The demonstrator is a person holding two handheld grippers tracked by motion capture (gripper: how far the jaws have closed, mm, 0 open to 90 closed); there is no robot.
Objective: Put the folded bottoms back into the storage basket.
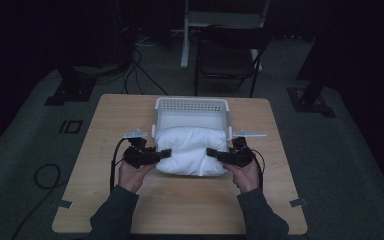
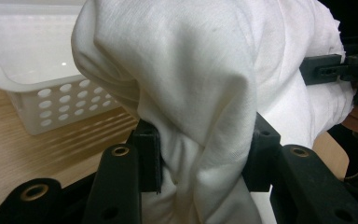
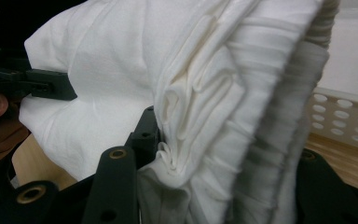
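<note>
High view: folded white cloth bundle (image 1: pixel 192 150) held between both tools at the near end of a white perforated plastic basket (image 1: pixel 192 106), on a light wood surface (image 1: pixel 180 210). Left hand-held gripper (image 1: pixel 164 153) clamps the bundle's left side, right hand-held gripper (image 1: pixel 211 152) clamps its right side, both jaws closed on fabric. Dark chair (image 1: pixel 227 55) and cables on the floor beyond.

Left gripper view: soft knit cloth (image 2: pixel 200 93) pinched into a fold between the black jaws; basket wall (image 2: pixel 70 102) with round holes, wood grain under it, other gripper (image 2: pixel 331 67) far right.

Right gripper view: stacked layers and ribbed edge of the cloth (image 3: pixel 223 107) squeezed between jaws; basket holes (image 3: pixel 349 116) at right.
</note>
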